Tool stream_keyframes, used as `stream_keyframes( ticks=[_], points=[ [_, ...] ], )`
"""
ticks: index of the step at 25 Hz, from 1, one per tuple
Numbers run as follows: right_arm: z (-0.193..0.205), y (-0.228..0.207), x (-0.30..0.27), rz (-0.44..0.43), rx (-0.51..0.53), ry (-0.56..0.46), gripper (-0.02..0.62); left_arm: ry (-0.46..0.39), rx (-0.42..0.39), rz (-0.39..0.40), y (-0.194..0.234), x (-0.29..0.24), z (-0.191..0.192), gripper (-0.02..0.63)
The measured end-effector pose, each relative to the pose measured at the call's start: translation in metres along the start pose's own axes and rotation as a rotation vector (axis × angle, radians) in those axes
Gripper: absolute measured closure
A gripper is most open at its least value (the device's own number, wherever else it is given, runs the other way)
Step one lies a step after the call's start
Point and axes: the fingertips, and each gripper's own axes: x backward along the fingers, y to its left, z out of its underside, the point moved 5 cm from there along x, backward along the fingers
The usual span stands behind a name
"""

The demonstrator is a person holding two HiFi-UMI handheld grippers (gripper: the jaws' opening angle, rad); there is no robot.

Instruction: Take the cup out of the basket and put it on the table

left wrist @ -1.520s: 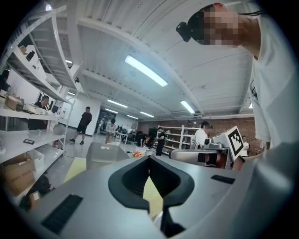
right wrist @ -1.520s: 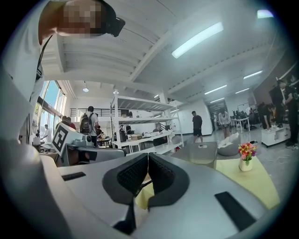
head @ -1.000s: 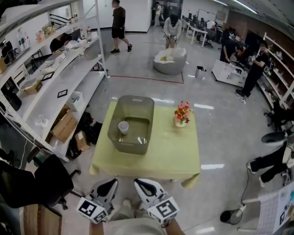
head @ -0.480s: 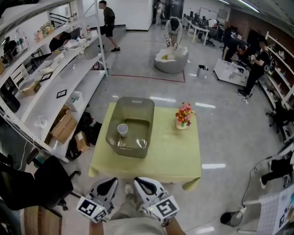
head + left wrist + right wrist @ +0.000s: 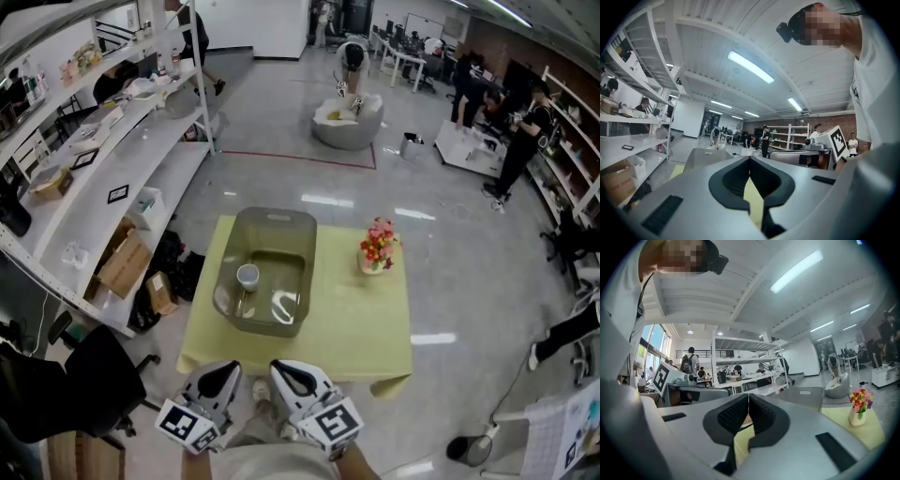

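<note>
Step in hand: the approach, with nothing gripped yet. The left tool (image 5: 223,373) and the right tool (image 5: 284,373) are held low by the person's body, short of the near edge of the desk (image 5: 366,323), and both point toward it. In its own view, each tool has its jaws pressed together at the tips with nothing between them.

The cup (image 5: 247,276) stands upright inside the basket (image 5: 278,218), close to its left wall and about midway along. The basket sits on the left half of the desk. The flowers (image 5: 378,251) stand to the right of the basket, apart from it.

The next move probably calls for 1 tool to go forward over the basket rim, spread its jaws, and come down around the cup. The left tool looks the handier, since the cup is on that side. The wall next to the cup seems to leave little room for a jaw there, so gripping across the other axis may be safer. Bare desk to the right of the basket, short of the flowers, looks fit for setting the cup down.
</note>
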Motion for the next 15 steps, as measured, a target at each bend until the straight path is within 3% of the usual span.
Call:
stream_keyframes(
  ticks=[15],
  points=[
    [-0.004, -0.043, -0.088, 0.055, 0.0, 0.04, 0.586, 0.019, 0.001, 0.073, 0.088, -0.051, -0.014, 0.598]
  ],
)
